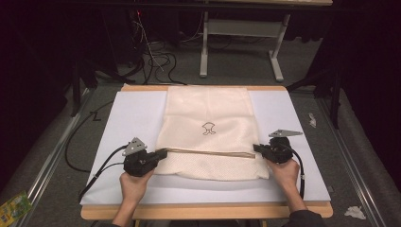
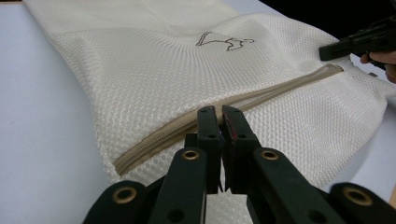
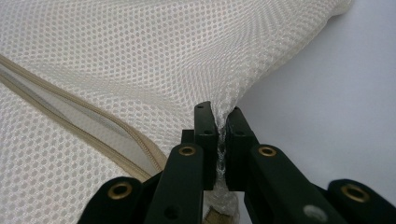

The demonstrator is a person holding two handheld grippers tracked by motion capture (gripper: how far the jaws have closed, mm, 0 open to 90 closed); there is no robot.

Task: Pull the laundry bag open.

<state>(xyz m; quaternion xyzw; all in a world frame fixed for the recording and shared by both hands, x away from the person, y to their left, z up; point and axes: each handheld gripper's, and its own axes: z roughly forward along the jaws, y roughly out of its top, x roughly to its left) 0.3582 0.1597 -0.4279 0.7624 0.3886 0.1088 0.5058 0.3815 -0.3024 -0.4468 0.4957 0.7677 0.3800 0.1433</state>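
At centre frame in the high view, a cream mesh laundry bag point(image 1: 208, 132) is lying flat on the white table cover point(image 1: 132, 118), its tan zipper point(image 1: 208, 152) running across the lower part. You are holding the left gripper point(image 1: 163, 152) at the zipper's left end, jaws pressed together on the zipper. Your right gripper point(image 1: 257, 148) is pinching the bag's mesh at the right edge, jaws clamped on the fabric.
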